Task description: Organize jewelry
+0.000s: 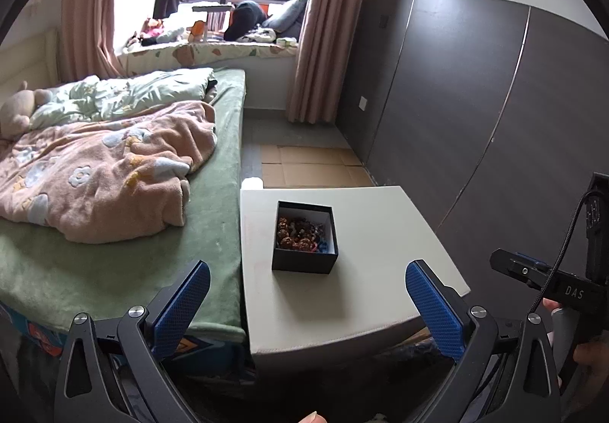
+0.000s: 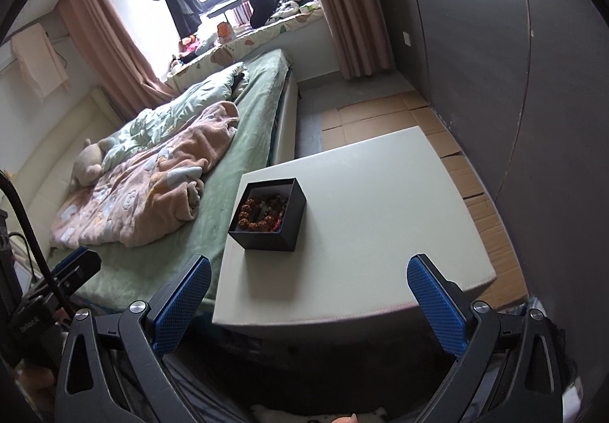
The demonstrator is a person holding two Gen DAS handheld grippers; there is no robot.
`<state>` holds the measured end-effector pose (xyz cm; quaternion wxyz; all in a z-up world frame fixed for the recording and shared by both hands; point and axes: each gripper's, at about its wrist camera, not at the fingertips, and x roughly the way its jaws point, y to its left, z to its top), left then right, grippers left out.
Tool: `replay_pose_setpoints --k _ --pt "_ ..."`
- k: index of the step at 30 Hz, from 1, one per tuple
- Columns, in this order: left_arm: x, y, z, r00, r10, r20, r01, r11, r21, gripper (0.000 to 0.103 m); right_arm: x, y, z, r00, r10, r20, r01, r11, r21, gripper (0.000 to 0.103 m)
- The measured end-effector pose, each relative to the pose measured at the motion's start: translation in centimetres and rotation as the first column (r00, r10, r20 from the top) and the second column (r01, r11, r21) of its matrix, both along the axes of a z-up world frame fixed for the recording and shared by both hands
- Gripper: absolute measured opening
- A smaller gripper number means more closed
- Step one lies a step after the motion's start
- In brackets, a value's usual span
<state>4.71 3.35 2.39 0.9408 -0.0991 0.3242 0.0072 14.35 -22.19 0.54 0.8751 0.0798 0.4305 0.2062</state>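
Note:
A small black open box (image 1: 304, 263) stands on the pale table top (image 1: 380, 244), near its left edge. It holds brown bead bracelets (image 1: 291, 234) and other small jewelry. The box also shows in the right wrist view (image 2: 272, 238) with the beads (image 2: 262, 211) inside. My left gripper (image 1: 307, 303) is open and empty, held back over the table's near edge, short of the box. My right gripper (image 2: 309, 299) is open and empty, also back at the table's (image 2: 380, 202) near edge, with the box ahead to the left.
A bed with a green sheet (image 1: 114, 263) and a pink blanket (image 1: 106, 175) lies against the table's left side. A dark wardrobe wall (image 1: 475, 110) runs on the right. Flattened cardboard (image 1: 312, 166) lies on the floor beyond the table. The right gripper's body (image 1: 552, 282) shows at the right edge.

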Motion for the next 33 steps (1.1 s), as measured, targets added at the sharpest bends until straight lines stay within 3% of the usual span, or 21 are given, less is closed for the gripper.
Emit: replay_pose_setpoints --k 16,33 --pt "-5.3 -1.7 0.0 0.998 -0.02 0.057 0.017 0.998 0.053 0.103 -7.9 -2.5 1.7 0.992 -0.037 0.12 0.039 0.999 -0.012 0.103" --pt "-6.1 -2.3 -0.4 0.998 -0.03 0.056 0.027 0.998 0.061 0.103 -9.7 -3.0 1.7 0.991 -0.055 0.126 0.06 0.998 -0.032 0.103"
